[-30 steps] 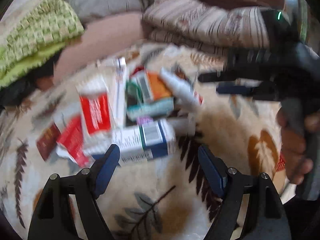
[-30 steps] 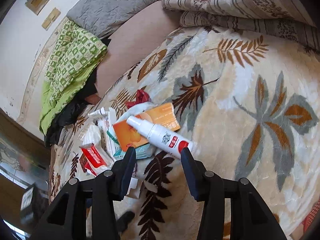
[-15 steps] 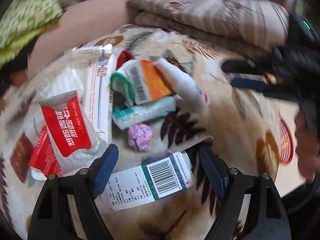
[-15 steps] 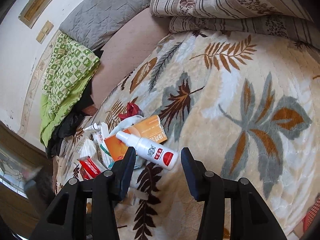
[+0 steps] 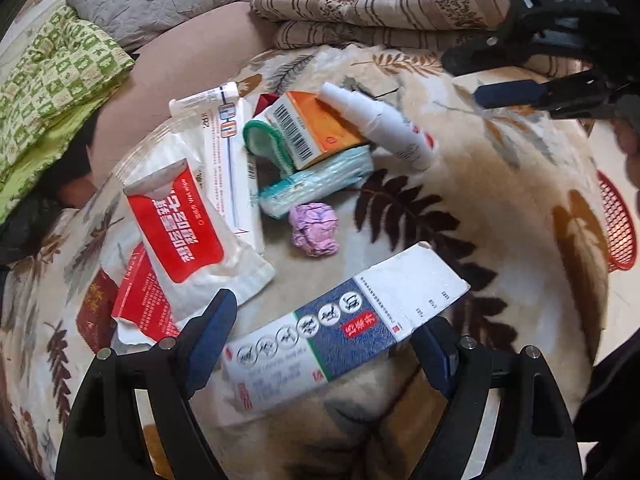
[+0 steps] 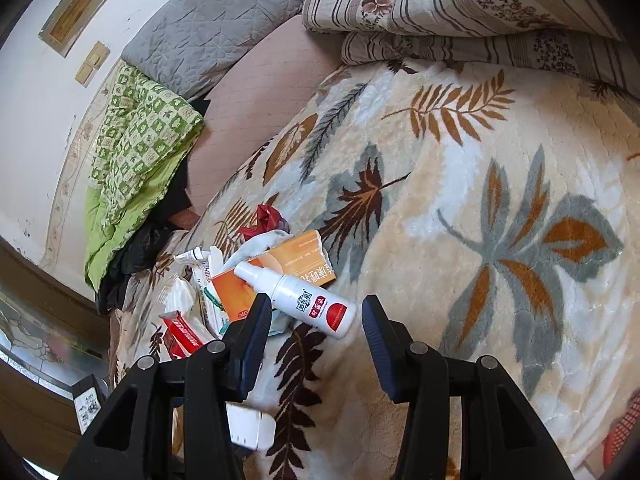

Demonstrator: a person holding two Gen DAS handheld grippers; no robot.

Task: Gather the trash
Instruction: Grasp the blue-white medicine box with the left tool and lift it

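Observation:
Trash lies piled on a leaf-patterned blanket [image 5: 500,208]. A blue-and-white medicine box [image 5: 344,324] lies flat between the fingers of my left gripper [image 5: 326,332], which is open and does not press on it. Behind it are a crumpled purple paper [image 5: 314,230], a red-and-white pouch [image 5: 176,220], an orange box [image 5: 316,128] and a white spray bottle [image 5: 384,128]. My right gripper [image 6: 316,312] hovers open just short of the spray bottle [image 6: 304,300], which rests on the orange box [image 6: 296,260]. From the left wrist, the right gripper [image 5: 492,76] shows at the upper right.
A red mesh basket [image 5: 616,228] sits off the blanket's right edge. Striped pillows [image 5: 380,0], a grey quilt [image 6: 208,36] and a green checked blanket [image 6: 136,152] line the far side. Bare blanket stretches to the right of the pile.
My left gripper has come down and rolled, closing in on the pile, and the blue-and-white box now lies between its fingers. The right gripper has barely shifted.

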